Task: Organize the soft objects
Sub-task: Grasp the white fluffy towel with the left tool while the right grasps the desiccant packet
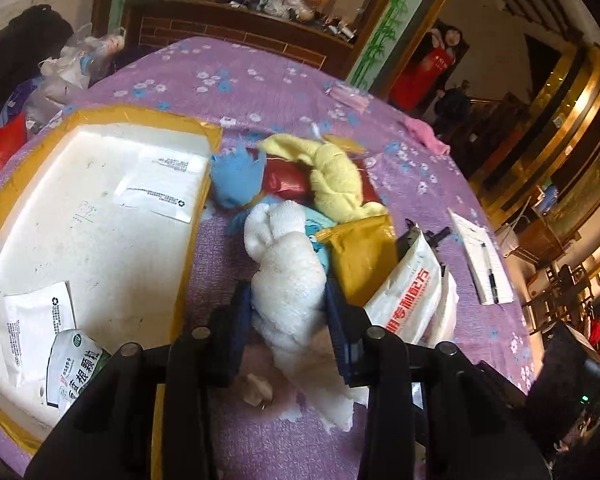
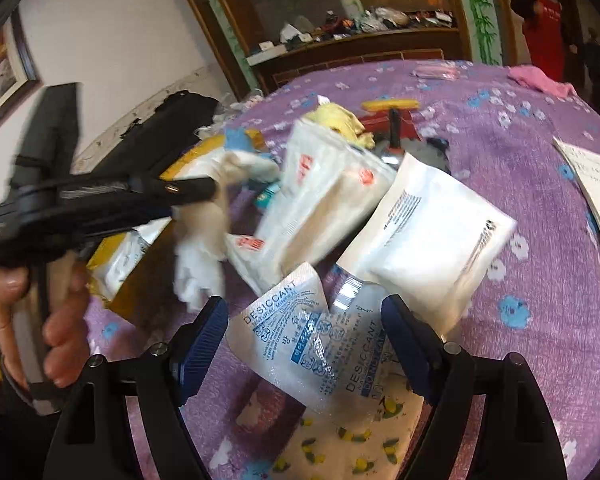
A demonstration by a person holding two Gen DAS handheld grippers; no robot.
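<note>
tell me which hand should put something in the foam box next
Left: its hand-held gripper already pinches the white towel beside the foam box; the right one only straddles desiccant packets.

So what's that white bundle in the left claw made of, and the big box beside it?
The white bundle looks like terry cloth: fluffy, looped pile, matte, frayed at its end. The box looks like white foam, dull and scuffed, its rim wrapped in glossy tan tape, though I can't be sure.

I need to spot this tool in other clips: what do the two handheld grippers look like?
Both grippers, left and right, have black plastic frames with round silver pivot pins and two fingers faced with ribbed dark blue pads. Seen side-on, the left one has a black pistol-style handle. No sleeve shows.
</note>
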